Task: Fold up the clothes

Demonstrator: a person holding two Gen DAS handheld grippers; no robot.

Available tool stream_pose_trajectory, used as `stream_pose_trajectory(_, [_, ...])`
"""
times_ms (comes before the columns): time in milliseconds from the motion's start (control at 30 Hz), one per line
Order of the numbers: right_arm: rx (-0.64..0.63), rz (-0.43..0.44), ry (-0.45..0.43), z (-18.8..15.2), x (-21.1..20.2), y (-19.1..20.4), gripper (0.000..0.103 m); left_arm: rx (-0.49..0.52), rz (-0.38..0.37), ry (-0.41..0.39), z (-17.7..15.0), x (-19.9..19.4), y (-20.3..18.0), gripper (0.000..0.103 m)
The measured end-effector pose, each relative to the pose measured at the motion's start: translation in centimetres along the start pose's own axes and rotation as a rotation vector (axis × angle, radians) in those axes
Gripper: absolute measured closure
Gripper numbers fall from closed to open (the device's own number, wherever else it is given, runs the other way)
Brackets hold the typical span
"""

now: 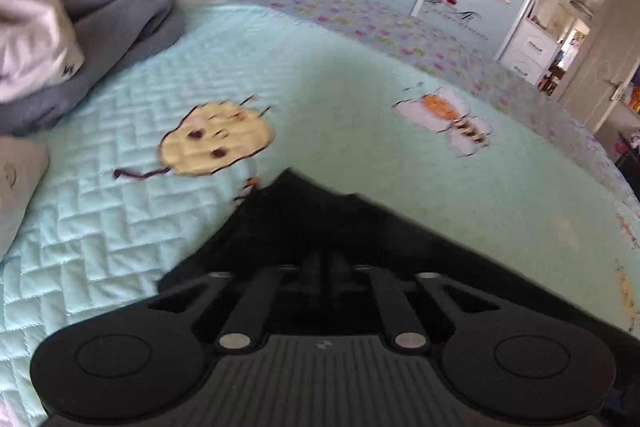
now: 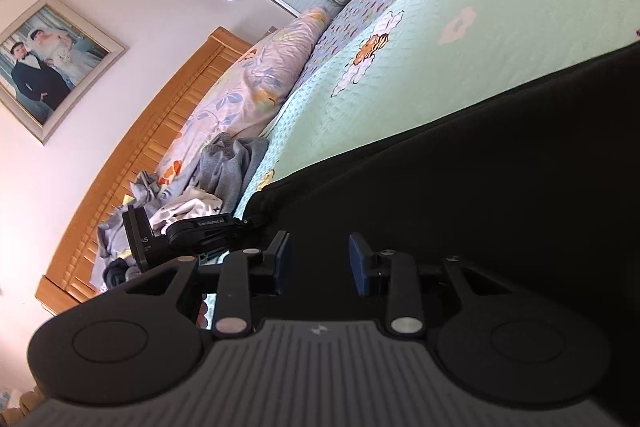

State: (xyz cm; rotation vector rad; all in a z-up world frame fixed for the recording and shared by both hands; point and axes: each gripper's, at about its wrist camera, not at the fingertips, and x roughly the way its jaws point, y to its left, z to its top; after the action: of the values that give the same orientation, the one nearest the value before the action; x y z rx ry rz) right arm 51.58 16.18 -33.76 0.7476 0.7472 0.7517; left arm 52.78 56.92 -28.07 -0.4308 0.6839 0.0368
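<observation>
The black fabric garment (image 2: 460,163) lies on the mint quilted bedspread (image 1: 340,75). The right gripper (image 2: 320,259) stands parted, unpinched; the left gripper's (image 1: 320,267) fingertips are hidden. Advise gripping matching corners before folding.

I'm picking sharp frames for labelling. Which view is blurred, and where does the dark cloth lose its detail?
Left wrist view: motion blur smears the yellow cartoon patch and bee patch on the quilt; the black garment hides the tool's tips. Right wrist view: sharp but tilted, fisheye-bent headboard, black garment a featureless dark mass, wall washed bright at left.
</observation>
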Motion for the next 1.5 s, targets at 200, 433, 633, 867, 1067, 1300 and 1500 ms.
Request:
stream_pose_trajectory(200, [-0.005,0.039,-0.016,-0.4,-0.7,0.9,0.067,0.083,-0.098,-0.006,0.6,2.3,-4.5,0.031])
stream_pose_trajectory(433, [-0.022,0.026,-0.019,-0.6,-0.7,0.2,0.067,0.000,0.249,-0.101,1.0,2.2,-0.7,0.054])
stream_pose_trajectory(633, [-0.041,0.027,-0.022,-0.9,-1.3,0.8,0.067,0.066,0.064,-0.073,-0.5,-0.9,-1.1,0.023])
stream_pose_trajectory(867, [-0.021,0.017,0.040,-3.0,-7.5,1.2,0.067,0.061,0.264,-0.087,-2.7,-2.4,0.9,0.036])
stream_pose_trajectory(1067, [-0.007,-0.115,-0.020,-5.5,-15.8,-1.2,0.066,0.151,0.070,-0.084,-4.0,-3.7,-2.1,0.020])
stream_pose_trajectory(1300, [-0.007,-0.109,-0.072,-7.0,-17.4,-3.2,0.067,0.255,0.106,-0.030,-5.2,-2.0,-7.3,0.026])
stream_pose_trajectory(1500, [-0.031,-0.062,-0.081,-7.3,-17.1,-4.1,0.068,0.235,-0.151,0.048,-4.6,2.3,-13.0,0.019])
